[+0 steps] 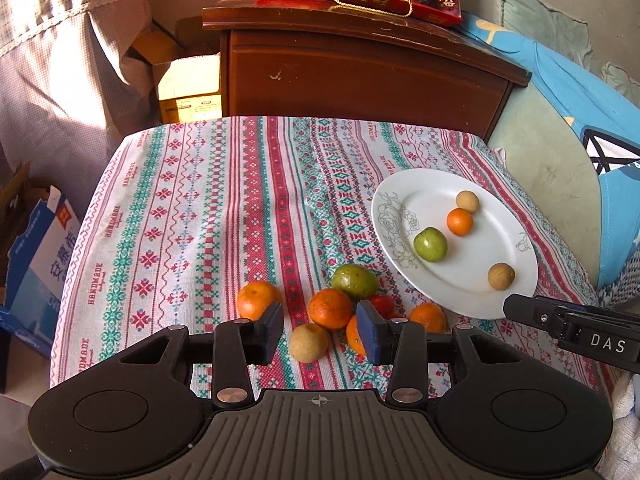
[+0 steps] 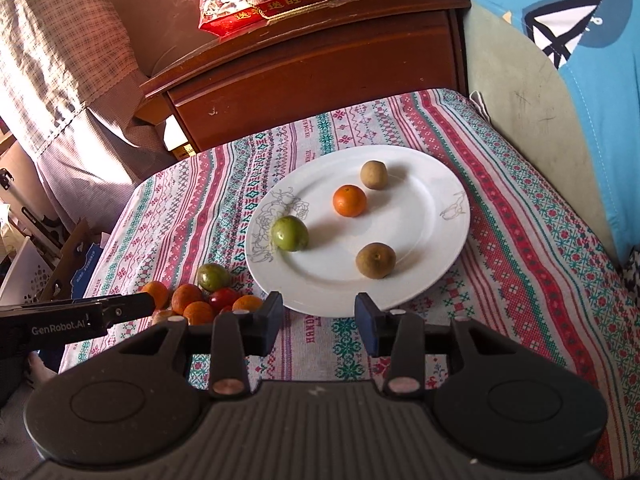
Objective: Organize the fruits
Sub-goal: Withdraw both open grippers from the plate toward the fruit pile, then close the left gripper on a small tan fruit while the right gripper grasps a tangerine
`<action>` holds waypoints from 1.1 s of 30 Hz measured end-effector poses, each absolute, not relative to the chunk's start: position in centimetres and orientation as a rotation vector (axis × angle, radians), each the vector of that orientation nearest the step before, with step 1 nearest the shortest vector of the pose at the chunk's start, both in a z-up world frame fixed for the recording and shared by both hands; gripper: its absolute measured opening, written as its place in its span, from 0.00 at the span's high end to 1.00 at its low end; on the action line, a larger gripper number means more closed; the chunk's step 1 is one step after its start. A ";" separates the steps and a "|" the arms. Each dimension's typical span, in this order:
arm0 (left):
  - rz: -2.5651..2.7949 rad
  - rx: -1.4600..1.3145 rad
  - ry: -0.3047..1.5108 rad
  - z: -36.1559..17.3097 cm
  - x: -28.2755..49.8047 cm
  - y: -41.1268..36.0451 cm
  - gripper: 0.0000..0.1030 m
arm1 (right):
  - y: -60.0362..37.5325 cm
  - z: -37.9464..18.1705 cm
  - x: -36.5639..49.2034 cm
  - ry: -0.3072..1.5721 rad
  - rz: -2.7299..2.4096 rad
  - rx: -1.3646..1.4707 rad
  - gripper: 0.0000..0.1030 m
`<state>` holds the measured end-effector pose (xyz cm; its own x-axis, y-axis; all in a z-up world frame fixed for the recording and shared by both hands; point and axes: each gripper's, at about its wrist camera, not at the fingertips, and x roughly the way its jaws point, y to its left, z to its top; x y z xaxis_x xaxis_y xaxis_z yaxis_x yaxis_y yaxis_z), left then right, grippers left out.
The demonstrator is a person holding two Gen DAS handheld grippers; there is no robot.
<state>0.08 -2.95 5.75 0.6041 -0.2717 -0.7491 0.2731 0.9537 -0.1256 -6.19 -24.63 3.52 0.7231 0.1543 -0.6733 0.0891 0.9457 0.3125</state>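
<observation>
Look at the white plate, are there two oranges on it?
No, the white plate holds just one orange, along with a green fruit and two brownish fruits.

Your left claw (image 1: 320, 330): matte black body w/ ribbed grey centre panel, crosshair mark, round caps each side, silver pivot pins, blue pads (image 1: 370, 332). Right claw (image 2: 319, 326): same build, copper-tint pins; its side reads "DAS", the left's "GenRobot.AI".
</observation>
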 end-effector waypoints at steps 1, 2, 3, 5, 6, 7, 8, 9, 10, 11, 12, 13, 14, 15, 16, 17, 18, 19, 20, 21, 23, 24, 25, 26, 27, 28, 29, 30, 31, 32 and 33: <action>-0.311 0.001 0.868 5.6 -0.1 -2.7 0.61 | -24.4 3.4 -6.4 0.769 0.040 0.339 0.59; -0.309 -0.001 0.870 5.5 -0.3 -2.6 0.61 | -24.2 3.3 -6.6 0.772 0.044 0.341 0.59; -0.307 -0.002 0.873 5.4 -0.5 -2.5 0.61 | -24.0 3.2 -6.7 0.776 0.048 0.343 0.59; -0.306 -0.001 0.879 5.2 -0.9 -2.3 0.61 | -23.7 3.1 -7.1 0.781 0.053 0.345 0.59; -0.303 0.000 0.881 5.1 -1.2 -2.2 0.61 | -23.6 3.0 -7.3 0.782 0.055 0.345 0.59; -0.300 0.000 0.884 4.9 -1.5 -2.0 0.61 | -23.4 2.9 -7.4 0.785 0.058 0.346 0.59; -0.296 -0.003 0.888 4.7 -1.6 -1.9 0.61 | -23.2 2.8 -7.5 0.787 0.061 0.347 0.59; -0.294 -0.006 0.891 4.6 -1.8 -1.7 0.61 | -23.1 2.7 -7.7 0.789 0.065 0.347 0.59; -0.292 -0.010 0.895 4.4 -2.0 -1.6 0.61 | -22.9 2.6 -7.8 0.791 0.067 0.346 0.59; -0.288 -0.014 0.899 4.3 -2.1 -1.4 0.61 | -22.7 2.5 -7.9 0.793 0.069 0.344 0.59; -0.284 -0.016 0.901 4.2 -2.2 -1.2 0.61 | -22.6 2.4 -7.9 0.793 0.069 0.344 0.59; -0.279 -0.018 0.901 4.1 -2.3 -1.0 0.61 | -22.4 2.4 -8.0 0.794 0.069 0.345 0.59; -0.275 -0.017 0.900 4.0 -2.4 -0.9 0.61 | -22.4 2.3 -8.0 0.793 0.070 0.346 0.60; -0.270 -0.015 0.899 3.9 -2.5 -0.7 0.61 | -22.3 2.2 -8.1 0.793 0.070 0.346 0.60; -0.266 -0.014 0.899 3.7 -2.6 -0.6 0.62 | -22.2 2.1 -8.1 0.793 0.070 0.344 0.60; -0.265 -0.016 0.899 3.6 -2.6 -0.5 0.62 | -22.0 2.1 -8.1 0.792 0.071 0.342 0.60; -0.264 -0.019 0.897 3.5 -2.7 -0.4 0.62 | -22.0 2.0 -8.0 0.790 0.073 0.340 0.60; -0.263 -0.021 0.892 3.4 -2.7 -0.3 0.62 | -21.9 2.0 -7.9 0.787 0.074 0.336 0.60; -0.262 -0.019 0.889 3.4 -2.7 -0.3 0.62 | -21.8 2.0 -7.8 0.783 0.076 0.334 0.60; -0.261 -0.017 0.886 3.4 -2.7 -0.3 0.62 | -21.7 1.9 -7.8 0.780 0.078 0.334 0.60; -0.267 -0.019 0.881 3.4 -2.7 -0.2 0.62 | -21.6 1.8 -7.6 0.776 0.080 0.341 0.60; -0.270 -0.021 0.877 3.3 -2.8 -0.3 0.62 | -21.6 1.7 -7.5 0.775 0.082 0.346 0.60; -0.270 -0.020 0.874 3.3 -2.8 -0.3 0.62 | -21.5 1.6 -7.3 0.772 0.086 0.353 0.61; -0.272 -0.019 0.872 3.2 -2.8 -0.3 0.62 | -21.4 1.6 -7.2 0.768 0.088 0.358 0.62; -0.274 -0.017 0.870 3.1 -2.8 -0.4 0.62 | -21.4 1.6 -7.1 0.764 0.091 0.360 0.62; -0.276 -0.017 0.870 3.1 -2.8 -0.4 0.62 | -21.3 1.6 -7.0 0.759 0.094 0.360 0.63; -0.279 -0.017 0.869 3.0 -2.8 -0.5 0.63 | -21.3 1.6 -6.9 0.752 0.096 0.361 0.63; -0.281 -0.016 0.867 3.0 -2.8 -0.5 0.63 | -21.2 1.6 -6.7 0.746 0.099 0.362 0.63; -0.283 -0.015 0.865 2.9 -2.7 -0.6 0.63 | -21.1 1.6 -6.6 0.742 0.102 0.362 0.64; -0.284 -0.013 0.864 2.8 -2.7 -0.6 0.63 | -21.0 1.6 -6.4 0.738 0.104 0.364 0.64; -0.285 -0.012 0.864 2.8 -2.6 -0.7 0.63 | -21.0 1.6 -6.2 0.737 0.104 0.367 0.64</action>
